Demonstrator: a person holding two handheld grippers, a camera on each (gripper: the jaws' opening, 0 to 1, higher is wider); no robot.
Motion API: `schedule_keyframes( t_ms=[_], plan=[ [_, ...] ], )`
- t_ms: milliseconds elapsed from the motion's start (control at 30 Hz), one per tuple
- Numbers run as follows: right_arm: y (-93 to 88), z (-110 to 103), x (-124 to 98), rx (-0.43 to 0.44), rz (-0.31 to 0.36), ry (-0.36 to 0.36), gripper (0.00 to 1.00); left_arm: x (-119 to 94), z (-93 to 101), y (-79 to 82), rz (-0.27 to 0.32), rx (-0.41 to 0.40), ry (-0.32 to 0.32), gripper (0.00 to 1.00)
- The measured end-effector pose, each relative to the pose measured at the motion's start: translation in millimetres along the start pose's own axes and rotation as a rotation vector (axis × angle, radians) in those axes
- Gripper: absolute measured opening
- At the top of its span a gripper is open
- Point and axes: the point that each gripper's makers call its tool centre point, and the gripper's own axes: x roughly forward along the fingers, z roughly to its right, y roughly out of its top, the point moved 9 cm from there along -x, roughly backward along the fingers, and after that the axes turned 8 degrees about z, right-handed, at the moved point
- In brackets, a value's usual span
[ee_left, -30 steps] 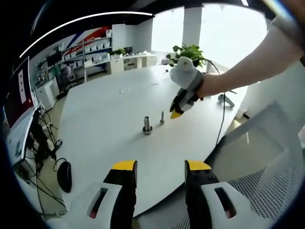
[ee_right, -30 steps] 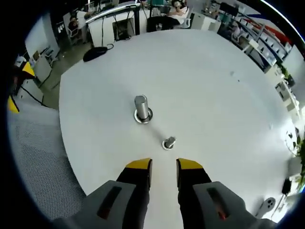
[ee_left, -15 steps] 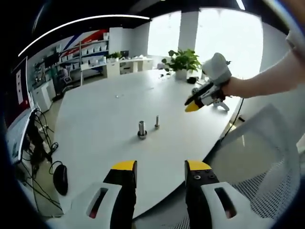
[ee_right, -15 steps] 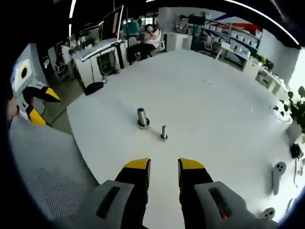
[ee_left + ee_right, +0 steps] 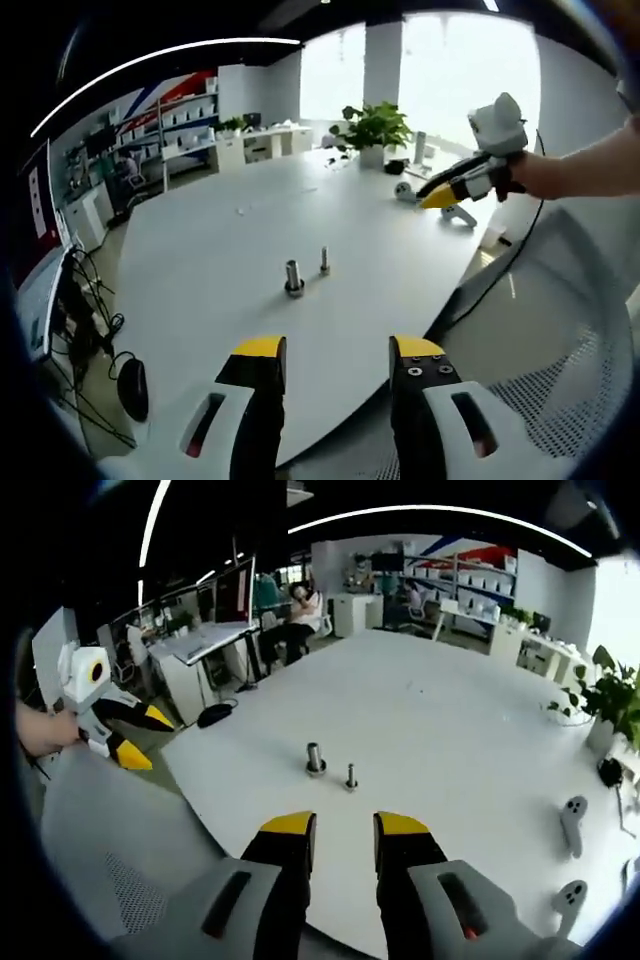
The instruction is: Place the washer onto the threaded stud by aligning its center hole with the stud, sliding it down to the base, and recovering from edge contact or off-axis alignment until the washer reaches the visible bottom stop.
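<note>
Two upright metal pieces stand just beside each other mid-surface: a thicker post (image 5: 293,278) with a ring at its foot and a thin threaded stud (image 5: 324,261); whether the ring is the washer cannot be told. Both lie straight ahead of each pair of jaws, well apart from them. Left gripper (image 5: 337,349) and right gripper (image 5: 344,824) are parted, empty, back at the white surface (image 5: 220,240) edge; neither looks nearer.

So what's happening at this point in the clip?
A person holds a two-jaw gripper in each hand, and both are up off the white table, holding nothing. The left gripper and right gripper have open jaws and point toward two small metal pieces near the table's near edge: a thicker stud with a washer at its base and a thinner stud beside it. Neither piece is being touched.
</note>
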Motion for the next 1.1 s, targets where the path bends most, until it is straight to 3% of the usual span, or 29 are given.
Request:
schedule_keyframes(
  t_ms=[233, 367, 567, 733, 800, 933, 1100],
  plan=[
    [-3.4, -2.5, -26.0, 0.031, 0.051, -0.041, 0.26, -0.5, 1.4, 2.4, 0.026, -0.008, -0.019, 0.39],
    [4.2, 0.1, -31.2, -0.065, 0.077, -0.055, 0.26, -1.6, 2.1, 3.7, 0.039, -0.001, -0.024, 0.39],
    [-6.9, 17.3, -35.8, -0.062, 0.075, -0.071, 0.26, -1.6, 2.0, 5.5, 0.051, 0.006, -0.024, 0.39],
    [-19.1, 24.6, -44.9, 0.090, 0.178, -0.153, 0.28, -1.5, 2.2, 6.3, 0.062, -0.004, -0.034, 0.39],
    [-23.1, 26.5, -46.3, 0.089, 0.153, -0.162, 0.29, -1.8, 2.0, 7.0, 0.071, -0.011, -0.038, 0.39],
    [-20.7, 26.7, -47.1, 0.090, 0.186, -0.182, 0.32, -2.1, 1.5, 7.4, 0.078, -0.020, -0.035, 0.39],
    [-29.4, 31.3, -48.3, 0.116, 0.163, -0.200, 0.31, 0.4, 5.6, 9.5, 0.082, -0.015, -0.047, 0.39]
  ],
)
